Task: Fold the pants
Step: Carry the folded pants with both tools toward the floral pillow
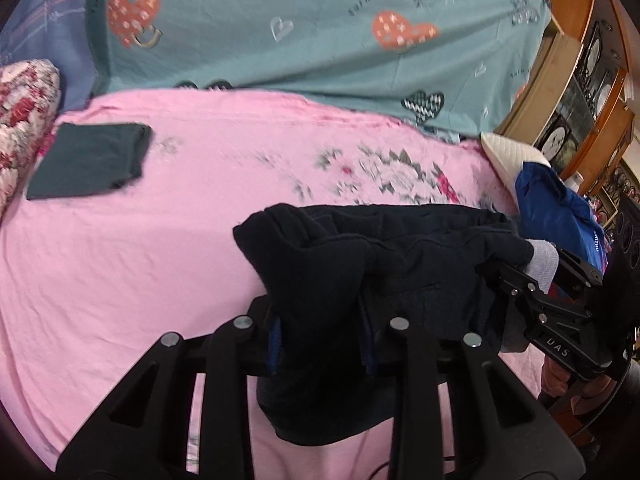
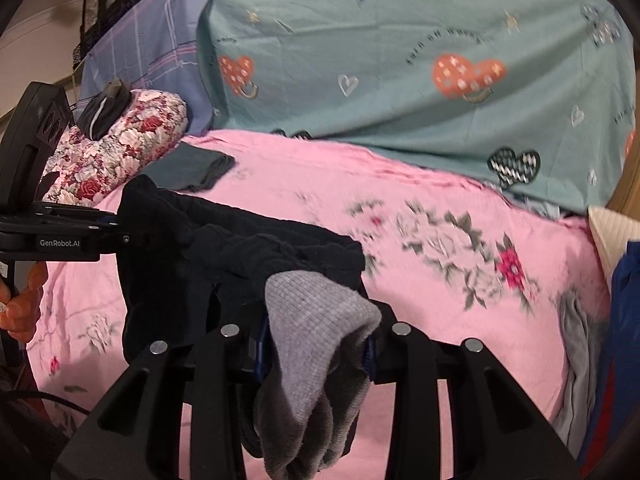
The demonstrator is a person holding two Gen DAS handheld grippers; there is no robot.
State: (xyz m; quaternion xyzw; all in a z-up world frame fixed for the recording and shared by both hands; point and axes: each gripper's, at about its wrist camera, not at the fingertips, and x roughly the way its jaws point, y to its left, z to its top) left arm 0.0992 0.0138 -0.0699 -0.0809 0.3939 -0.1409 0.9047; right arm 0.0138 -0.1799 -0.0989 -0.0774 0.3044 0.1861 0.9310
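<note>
Both claws are clamped on the pants (image 1: 400, 256), which hang stretched between them above the pink sheet (image 1: 120, 264). Left claw (image 1: 324, 344) pinches a dark bunched end of the pants between its closed fingers, with cloth drooping below the jaws. Right claw (image 2: 316, 352) grips the grey ribbed cuff (image 2: 316, 320) of the same pants, its folds sagging down past the fingers. From the pants, a folded dark garment (image 1: 88, 160) lies well apart on the sheet toward the far left, just beside a floral pillow (image 2: 120, 148). Behind the pants, past the sheet's far edge, spreads a teal cover (image 1: 320, 40) with hearts. Right of the pants sits a blue garment (image 1: 556, 208), touching a white cushion (image 1: 508, 152).
</note>
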